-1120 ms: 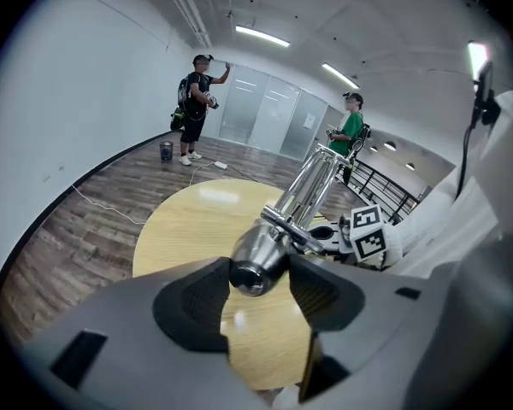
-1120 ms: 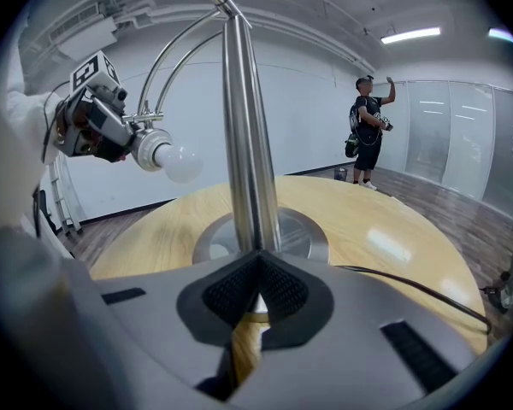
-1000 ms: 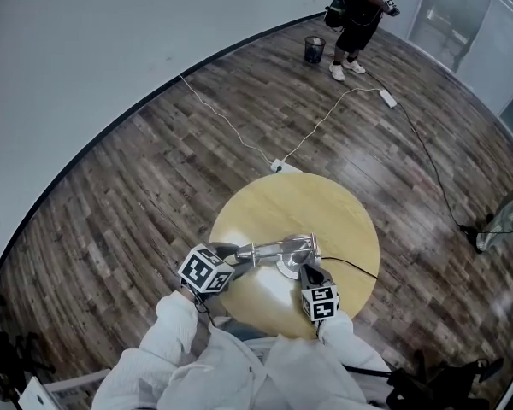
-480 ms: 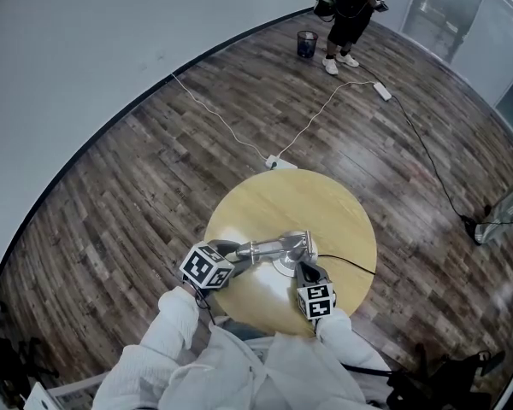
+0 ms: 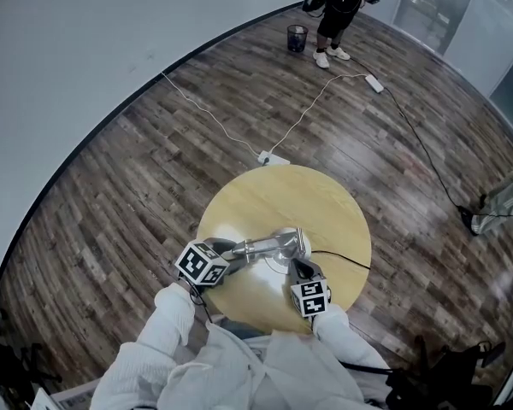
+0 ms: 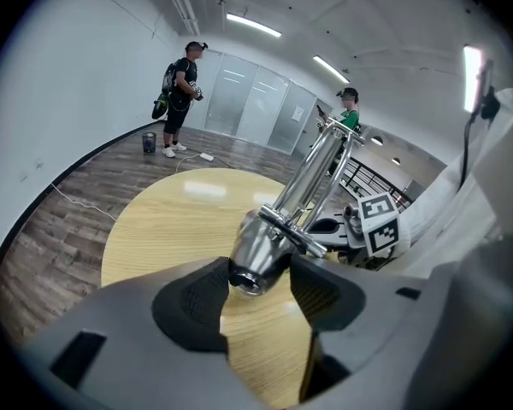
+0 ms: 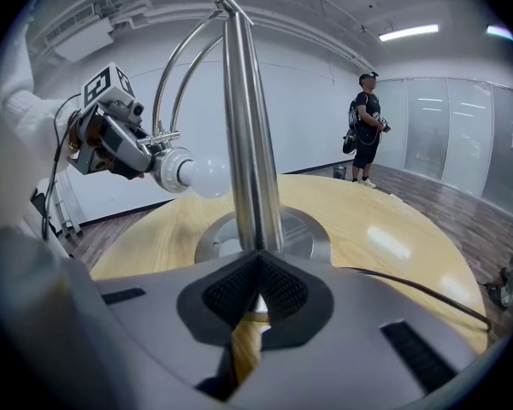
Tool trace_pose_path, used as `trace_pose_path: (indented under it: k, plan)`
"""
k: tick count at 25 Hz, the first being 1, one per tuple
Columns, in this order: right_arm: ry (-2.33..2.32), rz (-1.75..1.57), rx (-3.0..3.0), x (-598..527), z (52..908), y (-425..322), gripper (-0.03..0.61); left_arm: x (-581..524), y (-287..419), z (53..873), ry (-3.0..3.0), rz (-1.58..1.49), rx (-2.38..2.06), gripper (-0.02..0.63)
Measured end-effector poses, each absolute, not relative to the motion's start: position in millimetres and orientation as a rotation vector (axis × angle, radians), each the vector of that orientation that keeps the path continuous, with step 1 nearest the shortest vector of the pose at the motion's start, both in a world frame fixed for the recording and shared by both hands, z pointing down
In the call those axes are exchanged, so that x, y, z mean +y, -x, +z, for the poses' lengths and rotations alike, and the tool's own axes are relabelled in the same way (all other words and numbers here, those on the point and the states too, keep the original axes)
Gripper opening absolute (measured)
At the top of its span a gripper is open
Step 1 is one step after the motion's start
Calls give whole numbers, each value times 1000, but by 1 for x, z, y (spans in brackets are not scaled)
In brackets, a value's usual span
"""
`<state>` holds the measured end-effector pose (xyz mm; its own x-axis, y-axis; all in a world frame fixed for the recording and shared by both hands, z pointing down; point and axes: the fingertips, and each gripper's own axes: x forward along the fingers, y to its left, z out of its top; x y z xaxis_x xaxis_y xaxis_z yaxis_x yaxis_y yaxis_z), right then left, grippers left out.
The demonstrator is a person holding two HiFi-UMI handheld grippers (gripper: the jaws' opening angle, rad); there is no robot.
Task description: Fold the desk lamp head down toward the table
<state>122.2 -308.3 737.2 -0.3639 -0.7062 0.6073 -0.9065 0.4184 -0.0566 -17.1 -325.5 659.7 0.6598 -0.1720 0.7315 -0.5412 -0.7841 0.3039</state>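
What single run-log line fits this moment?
left gripper: shut on lamp head | right gripper: shut on lamp post | bulb: above table

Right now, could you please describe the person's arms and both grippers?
The person wears long white sleeves. The left gripper and right gripper are grey moulded shells with black textured pads, and each carries a cube of black-and-white square markers.

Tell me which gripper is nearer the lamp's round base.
Right. The right gripper grips the post just above the base; the left gripper holds the lamp head, out to the side of the base.
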Motion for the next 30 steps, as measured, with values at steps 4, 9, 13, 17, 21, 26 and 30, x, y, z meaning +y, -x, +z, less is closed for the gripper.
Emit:
trace_pose_path:
  k: [4,9,13,17,21,26,30]
  plan:
    - [-1364,538,-2186,-308,736,-120,12,-325,15,662,-2374,974,-538,225]
    - [-1369,539,-2182,-310,736,-122,12,-327,8,666,-2377,985,-510,225]
    - [-1374,540,-2179,-309,736,-121,12,-327,8,669,-2377,991,-497,225]
    - [-1385,543,-2174,-310,736,-121,12,-328,6,671,-2382,992,-490,225]
    - [-1376,532,-2179,-308,736,-122,12,-326,6,670,-2387,913,-508,225]
    - [-1367,509,-2180,-306,737,-123,12,-321,11,669,-2375,777,-655,225]
    - [-1416,466,-2170,-308,719,-125,12,-306,29,669,-2368,781,-780,224]
